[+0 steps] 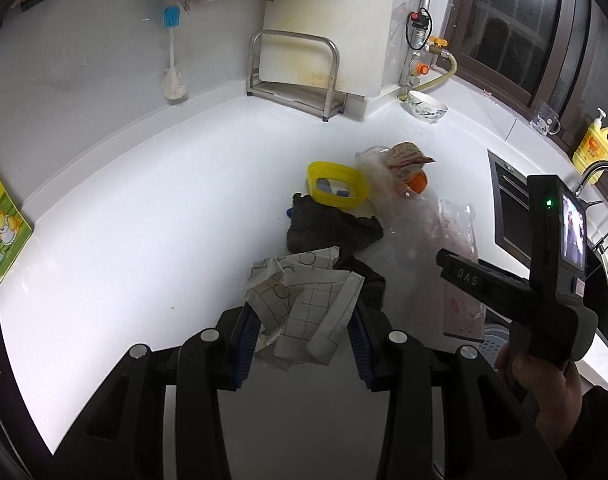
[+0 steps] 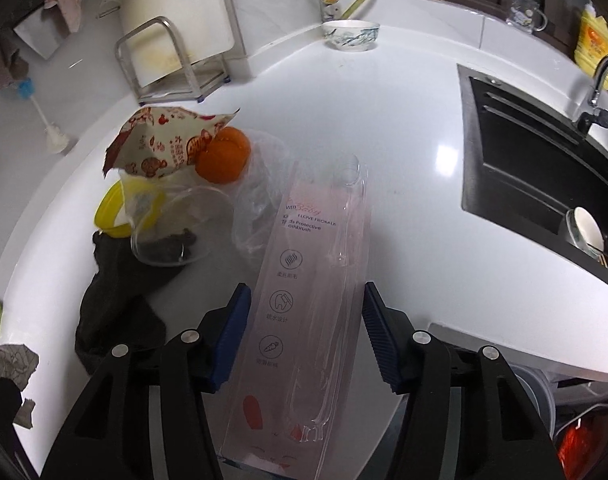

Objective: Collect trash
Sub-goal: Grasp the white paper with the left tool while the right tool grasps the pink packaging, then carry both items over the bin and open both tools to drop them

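The white counter lies bare across its left half and far middle, giving open passage there. Right of centre a clutter blocks the way: a dark cloth, a yellow tub, a printed wrapper, an orange and clear plastic, touching or overlapping. Farther back stand a metal rack and a bowl; the sink bounds the right.
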### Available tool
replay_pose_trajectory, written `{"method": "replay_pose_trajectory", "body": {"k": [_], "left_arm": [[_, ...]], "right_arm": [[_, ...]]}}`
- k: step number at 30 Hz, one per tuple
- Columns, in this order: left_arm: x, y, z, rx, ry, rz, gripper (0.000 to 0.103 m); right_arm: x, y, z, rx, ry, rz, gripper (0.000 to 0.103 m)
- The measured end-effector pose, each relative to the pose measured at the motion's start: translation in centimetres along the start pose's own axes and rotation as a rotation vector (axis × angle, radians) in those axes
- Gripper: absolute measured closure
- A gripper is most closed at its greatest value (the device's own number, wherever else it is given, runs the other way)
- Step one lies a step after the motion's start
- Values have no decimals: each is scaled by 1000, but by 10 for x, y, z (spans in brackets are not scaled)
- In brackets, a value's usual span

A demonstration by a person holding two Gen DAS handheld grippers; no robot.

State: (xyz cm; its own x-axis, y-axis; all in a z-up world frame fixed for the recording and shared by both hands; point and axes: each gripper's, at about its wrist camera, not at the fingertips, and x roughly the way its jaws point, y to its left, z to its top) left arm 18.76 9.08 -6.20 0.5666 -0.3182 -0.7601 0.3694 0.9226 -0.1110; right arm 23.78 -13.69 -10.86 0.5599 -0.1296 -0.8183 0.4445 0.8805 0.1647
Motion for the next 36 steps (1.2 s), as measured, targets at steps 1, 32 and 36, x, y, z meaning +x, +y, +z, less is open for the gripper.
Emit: {"method": "replay_pose_trajectory", "body": {"k": [1, 32, 36], "left_arm": [[-2, -2, -1, -1, -1, 3, 63], [-37, -99, -41, -18, -24, 34, 63], [-42, -122, -55, -22, -17, 36, 63]], "right_arm": [[-1, -1, -1, -12, 1, 9, 48], [-74, -90, -38, -213, -26, 120, 49], [-87, -114, -54, -247, -9, 122, 49]]}}
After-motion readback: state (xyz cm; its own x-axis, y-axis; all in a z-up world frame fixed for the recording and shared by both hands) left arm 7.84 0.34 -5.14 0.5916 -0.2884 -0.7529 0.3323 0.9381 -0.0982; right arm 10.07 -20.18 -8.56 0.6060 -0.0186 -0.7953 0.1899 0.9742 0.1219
